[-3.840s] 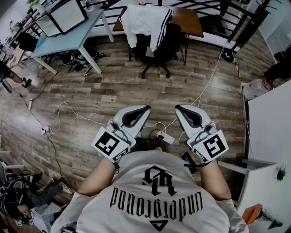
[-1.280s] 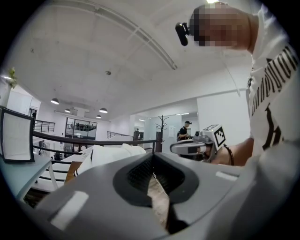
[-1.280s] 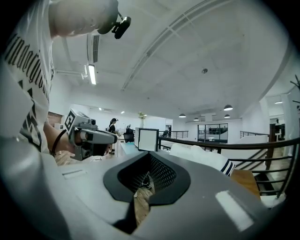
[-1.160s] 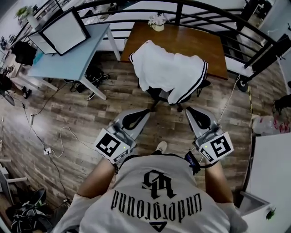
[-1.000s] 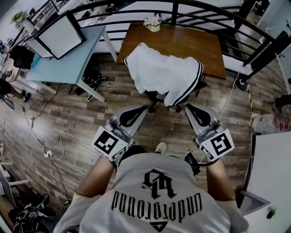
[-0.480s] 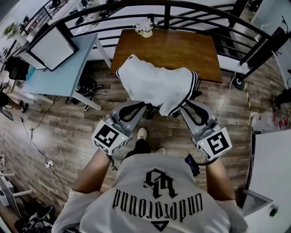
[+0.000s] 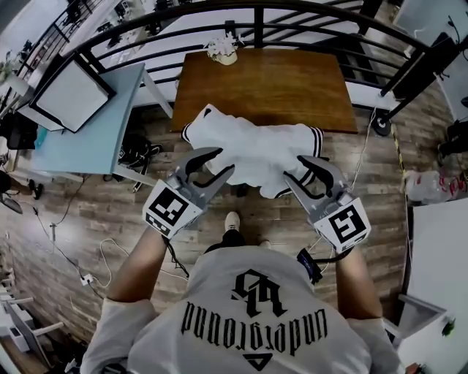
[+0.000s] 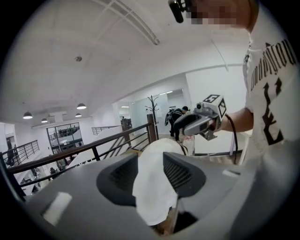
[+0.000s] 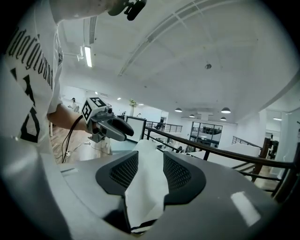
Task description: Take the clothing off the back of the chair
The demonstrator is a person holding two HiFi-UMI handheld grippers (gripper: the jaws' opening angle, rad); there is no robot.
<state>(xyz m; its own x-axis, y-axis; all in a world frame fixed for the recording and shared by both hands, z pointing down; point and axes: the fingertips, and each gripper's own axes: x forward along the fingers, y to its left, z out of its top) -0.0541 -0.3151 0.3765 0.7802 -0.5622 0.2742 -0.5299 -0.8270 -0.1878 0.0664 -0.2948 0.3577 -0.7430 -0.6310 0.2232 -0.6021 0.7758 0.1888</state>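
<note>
Centrally, garment: a white jacket with black stripes [image 7: 256, 150] is draped over the chair back, with its striped hems hanging at the left and right ends.
Chair [image 7: 238, 191]: almost wholly hidden under the cloth; only a dark part is seen below the hem, just off the near edge of the wooden desk [image 7: 270, 88].
Left gripper [image 7: 225, 159]: held at the jacket's left end; its jaws are opening, white cloth is seen between them, and the pads are not clamped on it.
Right gripper [image 7: 294, 169]: held at the jacket's right end by the striped hem; its jaws are opening, cloth lies between them, and nothing is gripped.
Desk edges: a small flower pot [image 7: 219, 50] is set at the far left corner of the wooden desk; a black railing [image 7: 146, 22] runs just beyond the far edge.
Left side: a light blue desk [image 7: 110, 117] carrying a monitor [image 7: 69, 95] is placed near the chair.
Open room: bare plank floor [image 7: 409, 153] is seen to the right of the chair, crossed by a cable.
</note>
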